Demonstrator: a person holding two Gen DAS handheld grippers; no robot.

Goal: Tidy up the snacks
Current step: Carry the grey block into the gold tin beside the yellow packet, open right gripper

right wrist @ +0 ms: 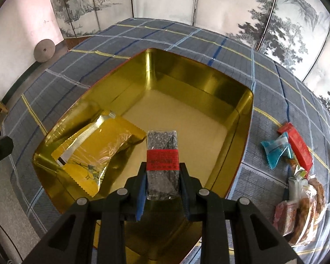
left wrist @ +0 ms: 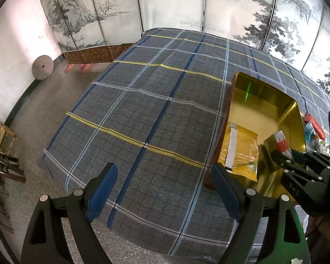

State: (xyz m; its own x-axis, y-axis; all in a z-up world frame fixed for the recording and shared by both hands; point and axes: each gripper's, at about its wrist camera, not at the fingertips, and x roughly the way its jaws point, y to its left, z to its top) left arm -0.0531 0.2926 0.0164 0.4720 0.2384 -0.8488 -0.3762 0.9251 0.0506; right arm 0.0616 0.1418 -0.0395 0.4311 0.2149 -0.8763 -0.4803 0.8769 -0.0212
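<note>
The right gripper (right wrist: 162, 182) is pinching a dark snack bar (right wrist: 162, 151) with a red band, holding it by its near end above the open gold tin (right wrist: 242, 132), just beside the yellow packet (right wrist: 92, 154) already lying inside. The left gripper (left wrist: 165, 189) hangs spread wide over the checked cloth (left wrist: 143, 101), holding nothing. To my eye the grip is far back on the bar, so the free end could swing or slip as it goes down. Let go too high, it might land across the yellow packet instead of on bare floor. The other snacks (right wrist: 297, 176) wait on the cloth, well apart from the tin.
</note>
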